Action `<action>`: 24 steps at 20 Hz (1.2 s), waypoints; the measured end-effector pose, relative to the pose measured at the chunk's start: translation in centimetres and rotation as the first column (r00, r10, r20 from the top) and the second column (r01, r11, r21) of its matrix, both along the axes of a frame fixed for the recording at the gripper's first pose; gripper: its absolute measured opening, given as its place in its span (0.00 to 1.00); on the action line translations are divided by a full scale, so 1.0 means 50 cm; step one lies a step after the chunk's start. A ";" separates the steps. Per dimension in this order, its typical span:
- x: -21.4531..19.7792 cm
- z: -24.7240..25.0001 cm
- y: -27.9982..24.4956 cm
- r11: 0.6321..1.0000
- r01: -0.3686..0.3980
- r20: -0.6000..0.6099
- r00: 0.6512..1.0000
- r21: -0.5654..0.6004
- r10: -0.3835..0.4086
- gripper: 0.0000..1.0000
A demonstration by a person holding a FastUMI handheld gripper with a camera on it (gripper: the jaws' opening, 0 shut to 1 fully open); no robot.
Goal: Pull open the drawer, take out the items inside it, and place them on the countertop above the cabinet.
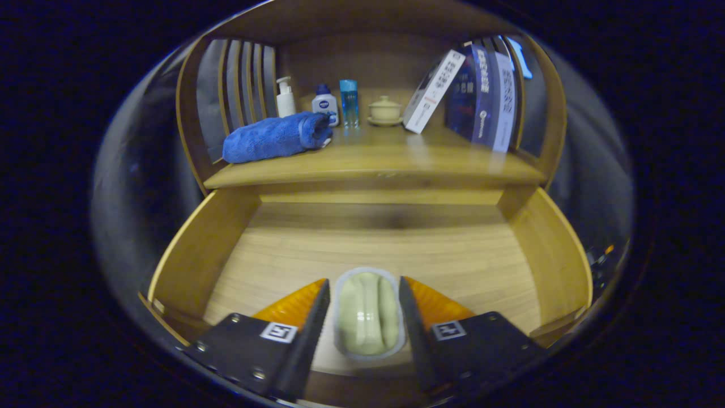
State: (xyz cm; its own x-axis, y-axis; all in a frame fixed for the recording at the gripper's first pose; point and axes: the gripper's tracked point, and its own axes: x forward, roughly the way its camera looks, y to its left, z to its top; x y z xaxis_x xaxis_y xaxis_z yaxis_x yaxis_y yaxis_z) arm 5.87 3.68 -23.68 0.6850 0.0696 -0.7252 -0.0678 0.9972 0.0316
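Note:
The wooden drawer (pixel 192 255) stands pulled open below the countertop (pixel 374 164). Its floor is bare apart from one item near the front. That item is a pale green bar in a clear oval tray (pixel 369 314), and it sits between my fingers. My gripper (pixel 364 300) is closed in on the bar, with both black fingertips against its sides. A rolled blue towel (pixel 276 136) lies on the left of the countertop.
At the back of the countertop stand a white pump bottle (pixel 285 97), a small white bottle with a blue cap (pixel 325 104), a blue bottle (pixel 349 102) and a lidded cream cup on a saucer (pixel 384 109). Leaning books (pixel 481 93) fill the right. Slatted sides enclose the shelf.

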 end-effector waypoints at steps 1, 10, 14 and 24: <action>0.009 -0.003 -0.010 1.000 0.012 -0.006 1.000 -0.025 -0.012 0.58; -0.009 0.014 0.026 0.999 -0.053 -0.023 0.998 -0.005 0.053 0.12; 0.019 0.130 0.028 0.999 -0.039 0.121 0.992 0.010 0.038 0.12; 0.060 0.437 0.044 0.999 -0.038 0.500 0.866 0.020 0.022 0.12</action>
